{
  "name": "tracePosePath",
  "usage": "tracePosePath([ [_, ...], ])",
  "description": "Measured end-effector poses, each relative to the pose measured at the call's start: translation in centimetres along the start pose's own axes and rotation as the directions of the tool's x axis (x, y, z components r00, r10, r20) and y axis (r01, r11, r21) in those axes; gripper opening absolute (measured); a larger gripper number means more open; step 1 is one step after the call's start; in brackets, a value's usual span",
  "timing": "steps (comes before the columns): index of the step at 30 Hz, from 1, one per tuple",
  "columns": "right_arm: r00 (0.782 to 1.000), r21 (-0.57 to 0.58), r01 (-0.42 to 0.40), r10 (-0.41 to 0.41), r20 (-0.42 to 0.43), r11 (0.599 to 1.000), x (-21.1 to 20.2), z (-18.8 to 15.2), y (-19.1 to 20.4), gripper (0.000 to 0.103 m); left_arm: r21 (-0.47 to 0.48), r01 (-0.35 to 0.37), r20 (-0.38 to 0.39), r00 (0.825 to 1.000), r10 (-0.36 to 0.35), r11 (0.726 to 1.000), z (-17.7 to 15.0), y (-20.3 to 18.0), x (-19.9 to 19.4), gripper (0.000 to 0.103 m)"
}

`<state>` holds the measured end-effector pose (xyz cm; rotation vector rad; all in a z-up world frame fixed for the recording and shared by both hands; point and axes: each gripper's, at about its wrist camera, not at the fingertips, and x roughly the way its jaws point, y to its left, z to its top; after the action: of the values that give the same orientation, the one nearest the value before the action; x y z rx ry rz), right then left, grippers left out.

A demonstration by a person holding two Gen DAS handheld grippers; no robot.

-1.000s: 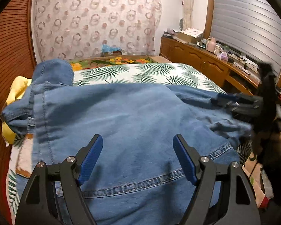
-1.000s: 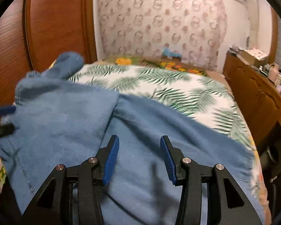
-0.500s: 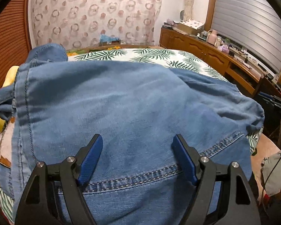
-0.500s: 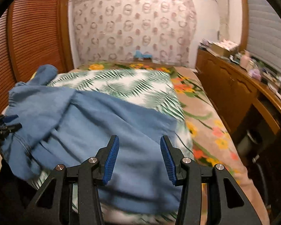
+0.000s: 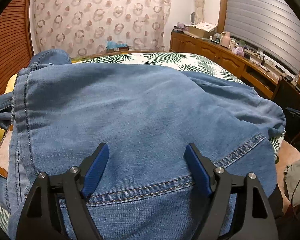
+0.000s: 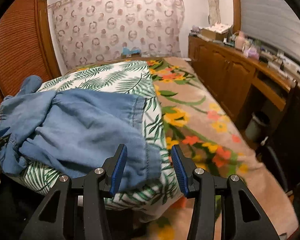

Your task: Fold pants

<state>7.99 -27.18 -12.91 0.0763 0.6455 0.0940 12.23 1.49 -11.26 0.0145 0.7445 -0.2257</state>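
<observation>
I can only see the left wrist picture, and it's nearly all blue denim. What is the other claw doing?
Observer: The right gripper hangs open over the right-hand hem of the pants, pinching nothing.
Visitor: Is the whole bed covered in that leaf print?
Observer: No. The leaf-print sheet stops partway; a floral blanket covers the strip beside the cabinets.
Visitor: Anything on the floor over there?
Observer: What looks like a round bin stands under the desk.

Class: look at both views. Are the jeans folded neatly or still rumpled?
Rumpled. The jeans lie bunched in loose, uneven layers on the leaf-print cover, edges not lined up.
</observation>
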Motion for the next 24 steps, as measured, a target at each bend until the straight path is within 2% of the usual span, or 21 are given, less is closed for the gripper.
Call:
tracePosePath([
  [8,0.999,-0.023,0.004,-0.005,-0.050,1.000,0.8,0.0,-1.6,0.047,0.003,-0.005,0.009,1.000,0.005,1.000,0.0,-0.2,-0.2,0.080],
  [10,0.998,-0.032,-0.008,0.006,-0.062,0.999,1.0,0.0,-1.7,0.037,0.002,-0.002,0.008,1.000,0.002,1.000,0.0,-0.1,-0.2,0.080],
  [12,0.997,-0.048,-0.030,0.027,-0.068,0.998,0.6,0.1,-1.6,0.015,-0.005,0.001,0.005,1.000,-0.001,1.000,0.0,-0.2,-0.3,0.080],
  [13,0.997,-0.053,-0.038,0.035,-0.071,0.998,0.8,0.5,-1.4,0.014,-0.011,0.002,0.002,1.000,-0.002,1.000,0.1,-0.1,-0.3,0.080],
  [15,0.998,-0.058,-0.040,0.037,-0.056,0.997,0.3,1.1,-1.6,0.009,-0.016,-0.001,-0.013,1.000,0.001,1.000,0.1,-0.2,-0.6,0.080],
  [20,0.992,-0.088,-0.110,0.115,0.047,0.990,-2.6,4.9,-1.1,0.008,-0.016,0.014,0.023,1.000,-0.014,1.000,0.6,-0.6,-3.0,0.080],
  [24,0.970,-0.168,-0.178,0.202,0.134,0.970,-5.5,9.0,1.6,0.007,-0.016,0.025,0.062,0.998,-0.024,1.000,1.2,-0.3,-5.1,0.080],
])
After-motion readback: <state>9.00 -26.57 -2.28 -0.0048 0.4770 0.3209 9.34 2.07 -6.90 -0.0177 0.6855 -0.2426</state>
